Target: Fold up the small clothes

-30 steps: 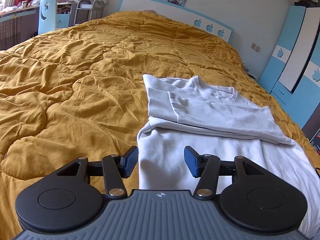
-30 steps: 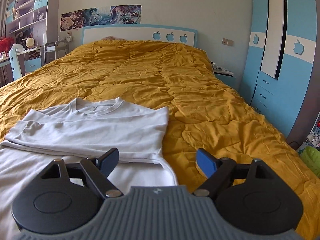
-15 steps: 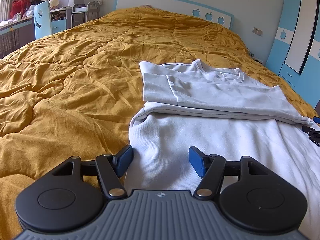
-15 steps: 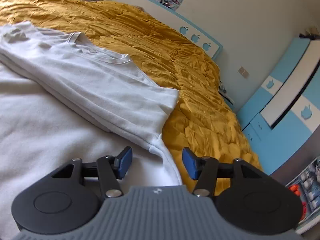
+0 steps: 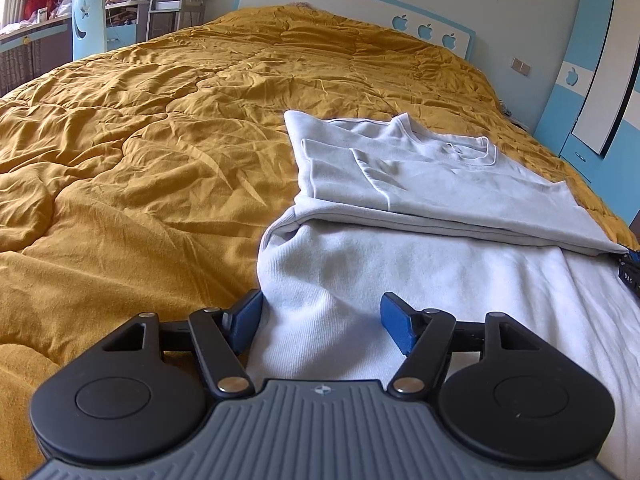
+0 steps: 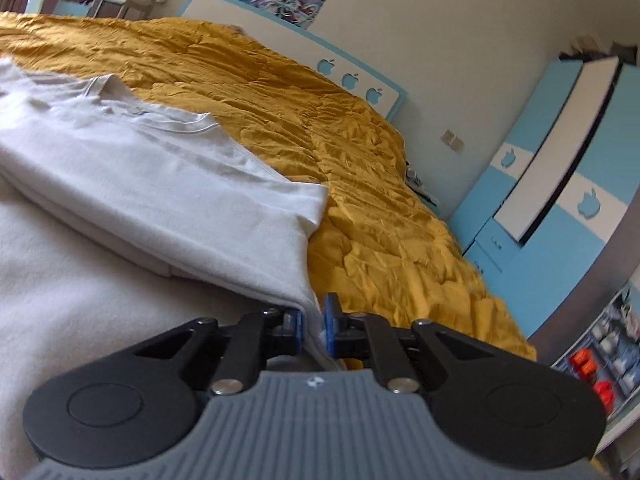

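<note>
A pale grey sweatshirt (image 5: 420,264) lies on the mustard quilt (image 5: 140,168), collar at the far end, its upper part folded over the lower. My left gripper (image 5: 320,320) sits low at the shirt's near left edge. Its jaws are opening, with the cloth edge lying between the blue pads (image 5: 396,326) and not pressed. In the right wrist view the sweatshirt (image 6: 120,184) fills the left side, and my right gripper (image 6: 314,322) is shut on its right edge at the fold corner. The right gripper's tip (image 5: 630,268) shows at the left view's far right.
The quilt (image 6: 380,200) covers the whole bed up to a white and blue headboard (image 5: 360,12). A blue and white wardrobe (image 6: 540,184) stands beyond the bed's right side. A desk with a blue chair (image 5: 90,28) is at the far left.
My right gripper sank, rolled and closed on the sweatshirt's right edge. My left gripper came down a little toward the left edge and its jaws spread wider.
</note>
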Tool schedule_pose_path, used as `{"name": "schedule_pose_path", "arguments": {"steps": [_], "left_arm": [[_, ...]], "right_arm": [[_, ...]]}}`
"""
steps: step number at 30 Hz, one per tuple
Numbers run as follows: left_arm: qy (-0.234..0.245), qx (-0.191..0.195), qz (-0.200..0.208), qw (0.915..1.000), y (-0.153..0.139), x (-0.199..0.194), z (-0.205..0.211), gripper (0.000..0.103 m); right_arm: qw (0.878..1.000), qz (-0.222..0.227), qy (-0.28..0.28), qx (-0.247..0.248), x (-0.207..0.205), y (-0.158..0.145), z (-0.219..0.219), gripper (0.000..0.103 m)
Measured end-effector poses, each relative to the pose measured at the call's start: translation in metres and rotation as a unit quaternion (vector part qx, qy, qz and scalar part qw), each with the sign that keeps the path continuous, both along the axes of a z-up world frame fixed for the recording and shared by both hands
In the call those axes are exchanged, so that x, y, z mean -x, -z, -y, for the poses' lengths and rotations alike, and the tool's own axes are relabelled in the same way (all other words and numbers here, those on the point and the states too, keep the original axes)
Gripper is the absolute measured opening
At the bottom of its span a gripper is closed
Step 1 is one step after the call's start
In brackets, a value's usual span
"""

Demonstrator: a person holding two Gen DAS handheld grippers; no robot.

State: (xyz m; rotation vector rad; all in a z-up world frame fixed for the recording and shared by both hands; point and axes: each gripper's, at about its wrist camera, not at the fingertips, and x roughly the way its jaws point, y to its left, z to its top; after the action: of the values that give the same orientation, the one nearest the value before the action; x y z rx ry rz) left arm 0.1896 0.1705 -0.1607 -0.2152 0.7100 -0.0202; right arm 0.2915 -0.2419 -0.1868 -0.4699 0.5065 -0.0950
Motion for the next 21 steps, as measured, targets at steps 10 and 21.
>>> {"name": "schedule_pose_path", "arguments": {"steps": [10,21], "left_arm": [[-0.001,0.003,0.000,1.0000,0.000,0.000,-0.001,0.078],[-0.054,0.040,0.033,0.9972,-0.018,0.014,-0.017,0.067]], "right_arm": [[0.992,-0.027,0.030,-0.123,-0.006,-0.002,0.027,0.025],[0.924,0.100,0.094,-0.356,0.083,-0.049,0.088,0.046]]}}
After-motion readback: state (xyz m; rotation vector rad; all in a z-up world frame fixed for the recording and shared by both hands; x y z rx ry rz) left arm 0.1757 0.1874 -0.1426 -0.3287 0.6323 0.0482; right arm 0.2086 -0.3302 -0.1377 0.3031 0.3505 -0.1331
